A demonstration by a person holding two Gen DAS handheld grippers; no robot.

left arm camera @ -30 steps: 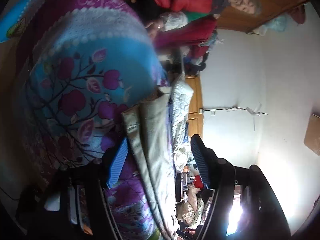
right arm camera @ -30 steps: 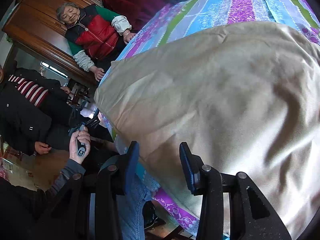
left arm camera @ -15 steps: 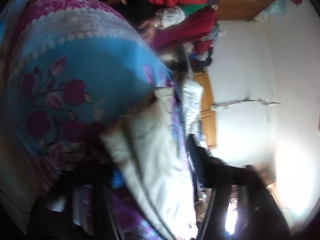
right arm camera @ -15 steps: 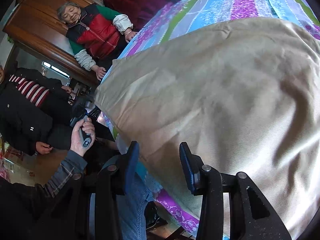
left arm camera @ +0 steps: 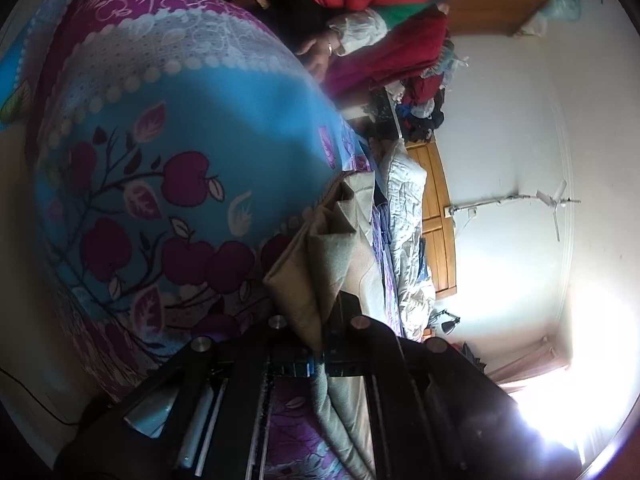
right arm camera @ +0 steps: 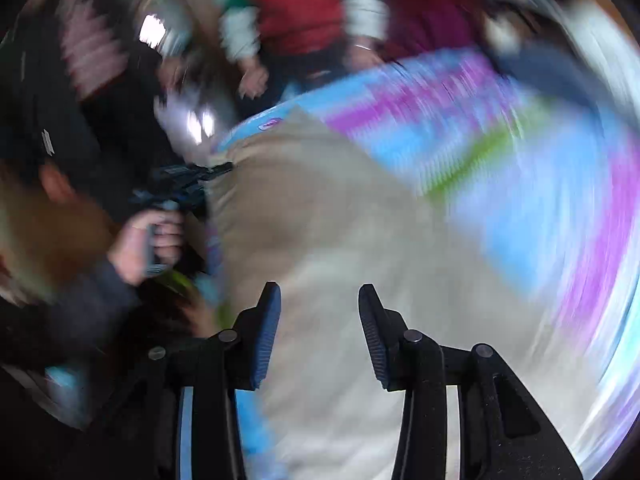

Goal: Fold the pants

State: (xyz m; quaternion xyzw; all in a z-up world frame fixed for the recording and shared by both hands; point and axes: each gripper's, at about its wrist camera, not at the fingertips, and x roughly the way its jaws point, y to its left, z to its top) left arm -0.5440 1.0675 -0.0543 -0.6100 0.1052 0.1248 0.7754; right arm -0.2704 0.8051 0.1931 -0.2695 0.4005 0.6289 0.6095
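Note:
The beige pants [right arm camera: 328, 216] lie spread on a bed with a blue and purple floral cover [left arm camera: 180, 152]. In the left wrist view my left gripper [left arm camera: 316, 320] is shut on a bunched edge of the pants [left arm camera: 328, 248] at the bed's side. The right wrist view is heavily blurred by motion. There my right gripper [right arm camera: 318, 328] hangs open above the pants with nothing between its fingers. The left gripper [right arm camera: 188, 188] and the hand holding it [right arm camera: 156, 236] show at the pants' left edge.
A person in a red vest [right arm camera: 304, 20] sits at the far side of the bed, hands near its edge. A pale quilt [left arm camera: 408, 224] and piled clothes [left arm camera: 420, 92] lie beyond the pants. A wooden cabinet [left arm camera: 436, 216] stands against the white wall.
My left gripper has closed on the pants' edge, which was loose between open fingers before. My right gripper has swung quickly, turning the view toward the bed's far side; it stays open.

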